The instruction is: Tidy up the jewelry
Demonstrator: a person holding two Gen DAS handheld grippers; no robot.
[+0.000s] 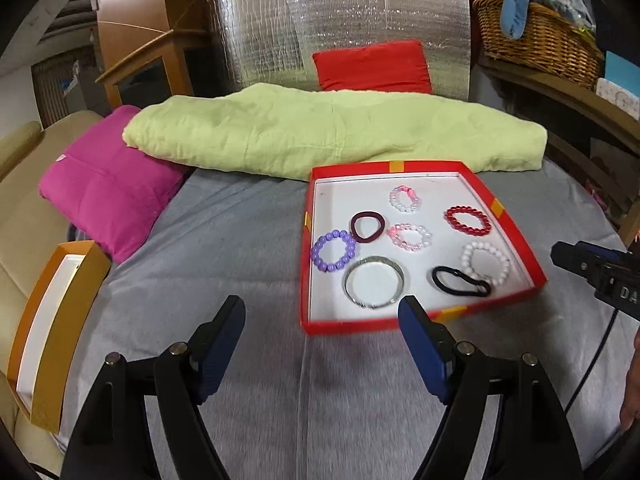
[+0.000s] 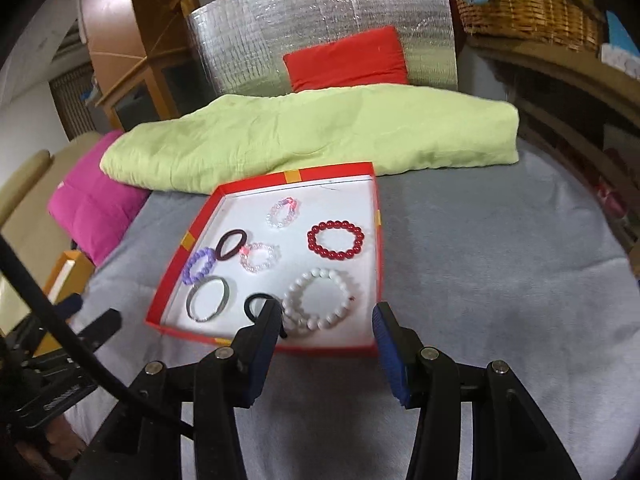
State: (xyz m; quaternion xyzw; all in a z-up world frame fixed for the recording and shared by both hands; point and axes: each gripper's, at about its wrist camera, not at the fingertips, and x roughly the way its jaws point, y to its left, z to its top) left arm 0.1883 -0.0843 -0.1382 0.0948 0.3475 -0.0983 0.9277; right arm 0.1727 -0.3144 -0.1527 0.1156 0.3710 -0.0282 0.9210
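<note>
Grey bed (image 1: 240, 240), green quilt (image 1: 320, 136) behind red tray (image 1: 516, 232) — bracelets inside

A shallow box (image 1: 308, 236) lies on the bed (image 1: 224, 248) ahead of my tools, holding bracelets (image 1: 334, 251) and hair ties (image 1: 367, 227). Behind it lies a folded blanket (image 1: 320, 132); a second box (image 1: 52, 320) sits far left, beside a pillow (image 1: 108, 184).

Bed cover: grey sheet (image 1: 240, 240) spreads wide.
Blanket: pale green bundle (image 1: 328, 132) lies folded across the far side.
Pink cushion (image 1: 108, 184): tucked under the blanket's left end.
Red cushion (image 1: 372, 66): leaning on silver foil panel (image 1: 280, 28).
Wicker basket (image 1: 536, 36): up on the right shelf.
</note>
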